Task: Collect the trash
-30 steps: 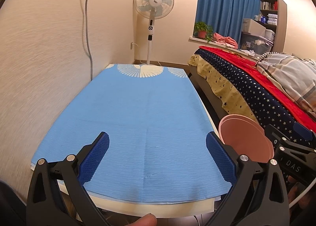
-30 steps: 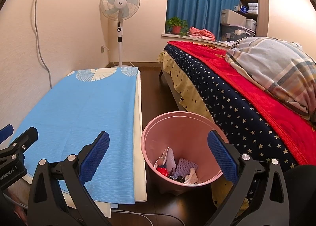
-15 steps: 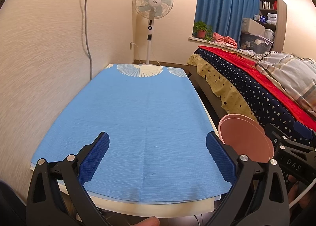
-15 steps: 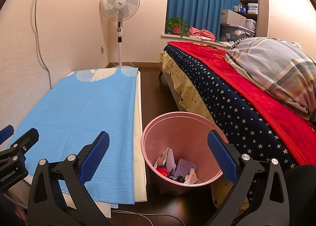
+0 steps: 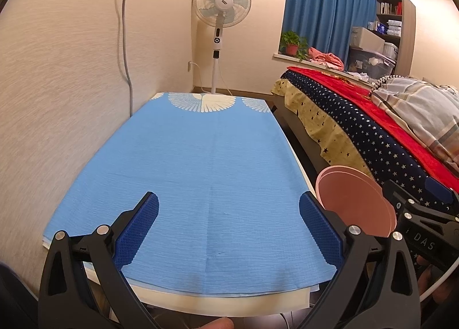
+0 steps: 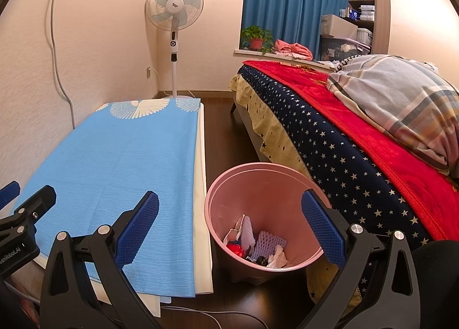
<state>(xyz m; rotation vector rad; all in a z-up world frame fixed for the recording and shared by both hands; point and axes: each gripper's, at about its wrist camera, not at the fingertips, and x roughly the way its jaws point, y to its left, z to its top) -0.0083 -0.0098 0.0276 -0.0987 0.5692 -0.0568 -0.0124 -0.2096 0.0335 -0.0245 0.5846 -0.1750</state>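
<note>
- Left gripper [image 5: 228, 230]: your jaws stand spread wide and hold nothing; they hover above the near end of the blue cloth [image 5: 200, 162] that covers the low table.
- Right gripper [image 6: 229, 228]: likewise spread and empty, poised over the near rim of the pink bin [image 6: 258, 169], which stands on the dark floor between the table edge and the bed [image 6: 330, 139].
- Trash [image 6: 258, 245]: crumpled white paper, a piece of foam netting and a small red item lie together at the bottom of the bin, below and just ahead of your right fingertips.
- No loose trash shows on the blue cloth or on the visible floor; by this evidence the collecting appears finished or nearly so.
- Handling, as a judgement: these scraps are light, soft and easily crushed; pinch a raised fold or the netting's edge with little force.
- The bin itself looks like thin, light plastic; take it by the rim wall if you must move it, as it may tip.
</note>
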